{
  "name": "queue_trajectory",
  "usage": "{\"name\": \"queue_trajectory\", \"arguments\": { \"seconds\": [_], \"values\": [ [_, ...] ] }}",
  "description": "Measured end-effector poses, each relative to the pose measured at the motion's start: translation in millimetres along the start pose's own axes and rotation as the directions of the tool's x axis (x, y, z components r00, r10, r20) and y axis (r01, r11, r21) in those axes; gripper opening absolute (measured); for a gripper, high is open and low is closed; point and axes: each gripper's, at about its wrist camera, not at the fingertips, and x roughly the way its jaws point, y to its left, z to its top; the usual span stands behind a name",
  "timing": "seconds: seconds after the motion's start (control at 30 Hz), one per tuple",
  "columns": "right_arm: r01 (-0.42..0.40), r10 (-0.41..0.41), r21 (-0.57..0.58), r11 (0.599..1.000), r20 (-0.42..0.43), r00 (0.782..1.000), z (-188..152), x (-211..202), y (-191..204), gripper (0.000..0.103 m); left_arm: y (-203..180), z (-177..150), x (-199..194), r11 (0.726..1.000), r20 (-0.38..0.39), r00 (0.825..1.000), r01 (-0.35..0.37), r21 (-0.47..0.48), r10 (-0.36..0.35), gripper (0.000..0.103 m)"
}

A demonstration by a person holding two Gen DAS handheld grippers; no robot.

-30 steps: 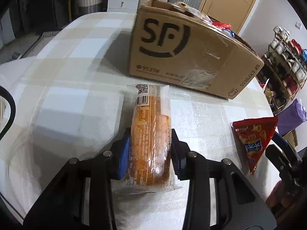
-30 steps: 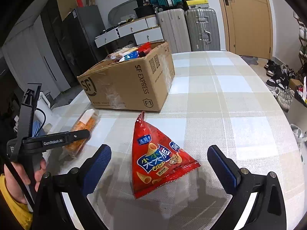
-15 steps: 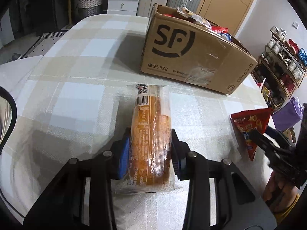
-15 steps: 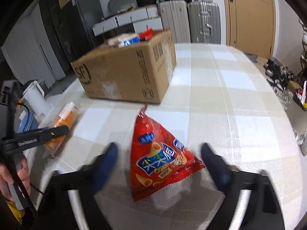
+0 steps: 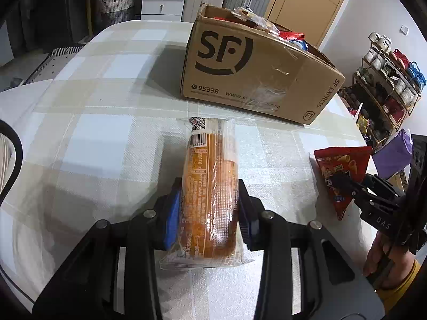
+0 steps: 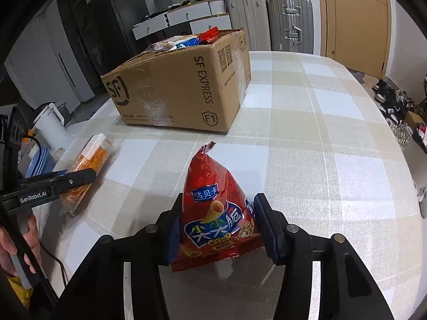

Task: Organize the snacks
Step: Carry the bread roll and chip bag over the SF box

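Left gripper (image 5: 209,213): jaws were clamped on the sides of the bread pack (image 5: 210,192), blue pads pressed into the wrapper near its close end.
Bread pack: lay lengthwise along the fingers, barcode end pointed toward the box (image 5: 256,72); whether it rested on the tablecloth (image 5: 101,138) or hung just above it could not be told.
Right gripper (image 6: 217,226): jaws were closed against both sides of the chip bag (image 6: 216,213), at its wide lower part.
Chip bag: red, triangular, its crimped tip pointed toward the box; bottom edge sat at the tablecloth, with a shadow beneath.
Box: cardboard, open at the top, stood on the table beyond both packs and apart from them; snack packets (image 6: 184,42) filled it up to the rim.
Tablecloth: pale checked, covered the table under everything.
Spacing: the two packs lay near each other, not touching, each in front of the box.
Background: suitcases (image 6: 291,24) and a door (image 6: 355,18) stood behind the table.
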Motion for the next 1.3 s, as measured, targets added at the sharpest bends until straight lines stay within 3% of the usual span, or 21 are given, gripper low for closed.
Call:
{"name": "queue_trajectory", "arguments": {
  "seconds": [0.53, 0.83, 1.1, 1.3],
  "values": [
    [-0.13, 0.127, 0.056, 0.99, 0.056, 0.99, -9.9, -32.1, 11.4, 0.045, -6.8, -7.3, -18.2, 0.999, 0.027, 1.0, 0.011, 0.03, -0.012, 0.034],
    [-0.136, 0.134, 0.023, 0.99, 0.075, 0.988, -9.4, -36.8, 28.6, 0.045, -18.6, -13.2, -39.1, 0.998, 0.068, 0.997, 0.016, 0.062, -0.02, 0.034],
    [-0.193, 0.192, -0.009, 0.981, 0.14, 0.971, -16.0, -64.5, 53.2, 0.045, -45.0, -41.6, -102.5, 0.992, 0.212, 0.977, -0.001, 0.129, -0.026, 0.034],
    [-0.217, 0.216, -0.009, 0.976, 0.143, 0.966, -36.0, -82.7, 65.1, 0.045, -57.7, -69.4, -133.9, 0.991, 0.214, 0.977, -0.015, 0.135, -0.015, 0.034]
  ]
}}
